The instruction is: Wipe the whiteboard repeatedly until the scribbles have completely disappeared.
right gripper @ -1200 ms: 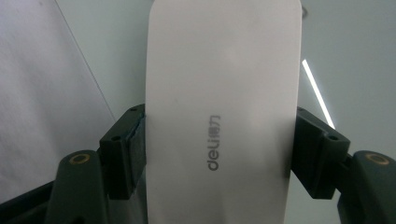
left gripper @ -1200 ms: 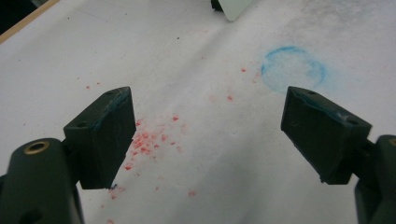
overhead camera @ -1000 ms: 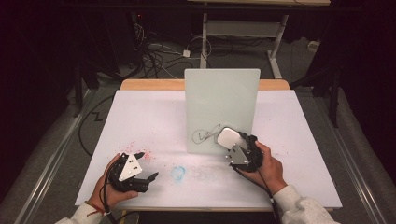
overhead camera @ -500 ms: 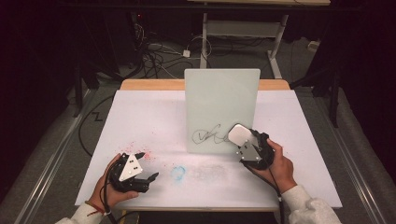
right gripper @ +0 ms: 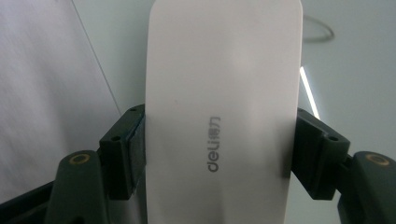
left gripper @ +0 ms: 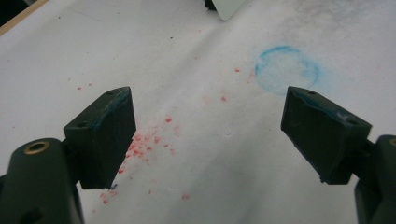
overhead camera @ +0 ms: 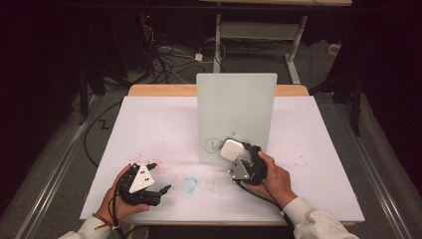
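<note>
A pale whiteboard (overhead camera: 234, 112) stands upright at the table's middle, with a dark scribble (overhead camera: 215, 144) low on its face. My right gripper (overhead camera: 238, 155) is shut on a white eraser (overhead camera: 232, 149) marked "deli" (right gripper: 219, 116), pressed against the board over the scribble's right part. In the right gripper view both jaws clamp the eraser's sides. My left gripper (overhead camera: 158, 177) rests open on the table at the front left. Its two black fingers (left gripper: 105, 130) stand wide apart over bare paper with nothing between them.
The white table cover (overhead camera: 149, 124) carries red crumbs (overhead camera: 139, 157) near my left gripper and a faint blue ring (overhead camera: 189, 183) at the front middle; both also appear in the left gripper view (left gripper: 144, 140), (left gripper: 287, 70). Cables lie on the dark floor (overhead camera: 169, 55) behind the table.
My right gripper moved right with the eraser half a second ago, baring the scribble, and has now come back left onto the board. The left gripper has stayed still.
</note>
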Tool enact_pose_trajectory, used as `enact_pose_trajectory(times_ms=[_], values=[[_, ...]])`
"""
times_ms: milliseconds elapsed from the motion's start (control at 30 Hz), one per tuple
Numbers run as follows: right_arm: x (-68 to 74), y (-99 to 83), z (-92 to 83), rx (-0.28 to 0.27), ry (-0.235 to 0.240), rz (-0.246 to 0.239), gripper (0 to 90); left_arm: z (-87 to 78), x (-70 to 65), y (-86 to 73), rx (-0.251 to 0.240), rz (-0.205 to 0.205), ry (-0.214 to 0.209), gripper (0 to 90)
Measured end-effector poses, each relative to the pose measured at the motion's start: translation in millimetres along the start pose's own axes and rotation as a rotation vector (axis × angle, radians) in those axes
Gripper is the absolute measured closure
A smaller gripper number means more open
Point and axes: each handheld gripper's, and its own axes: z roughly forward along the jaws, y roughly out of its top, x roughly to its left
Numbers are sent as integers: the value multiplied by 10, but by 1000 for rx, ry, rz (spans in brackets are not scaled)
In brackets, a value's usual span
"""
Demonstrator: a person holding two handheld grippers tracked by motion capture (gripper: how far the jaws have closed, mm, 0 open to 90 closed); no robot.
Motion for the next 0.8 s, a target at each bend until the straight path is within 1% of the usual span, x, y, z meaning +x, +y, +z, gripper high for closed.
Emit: enact_pose_trajectory(times_ms=[33,67,133,200,233,267,400,433,500,533,567,600,633,667,733,767,800], values=[[0,0,0,0,0,0,296,0,0,0,0,0,0,173],[39,73,19,-2,4,-4,296,0,2,-1,0,1,1,173],[51,98,28,-6,3,-14,296,0,1,-2,0,1,0,174],[111,205,64,-16,3,-27,295,1,-1,-1,1,2,0,174],[111,205,64,-16,3,-27,295,2,-1,-1,1,2,0,174],[139,268,78,-14,1,-30,295,3,-1,0,2,3,2,174],[169,321,94,-18,2,-31,295,5,0,-1,3,5,3,174],[171,325,97,-20,1,-39,296,1,0,-2,2,6,3,174],[152,304,88,-19,13,-34,297,-10,-1,-5,0,6,4,174],[150,283,85,-19,10,-44,297,-15,0,-7,-1,5,6,174],[150,283,85,-19,10,-44,297,-21,1,-9,-2,3,6,174],[150,255,77,-12,9,-48,297,-28,1,-12,-5,4,8,174],[140,159,57,-5,12,-52,297,-31,0,-14,-5,3,8,174],[140,159,57,-5,12,-52,297,-31,1,-16,-5,2,8,174],[128,88,36,12,12,-53,297,-31,3,-18,-2,2,11,174],[105,39,23,15,18,-49,298,-32,3,-17,-3,2,12,174],[85,13,10,27,13,-45,298,-36,1,-15,-5,2,14,174]])
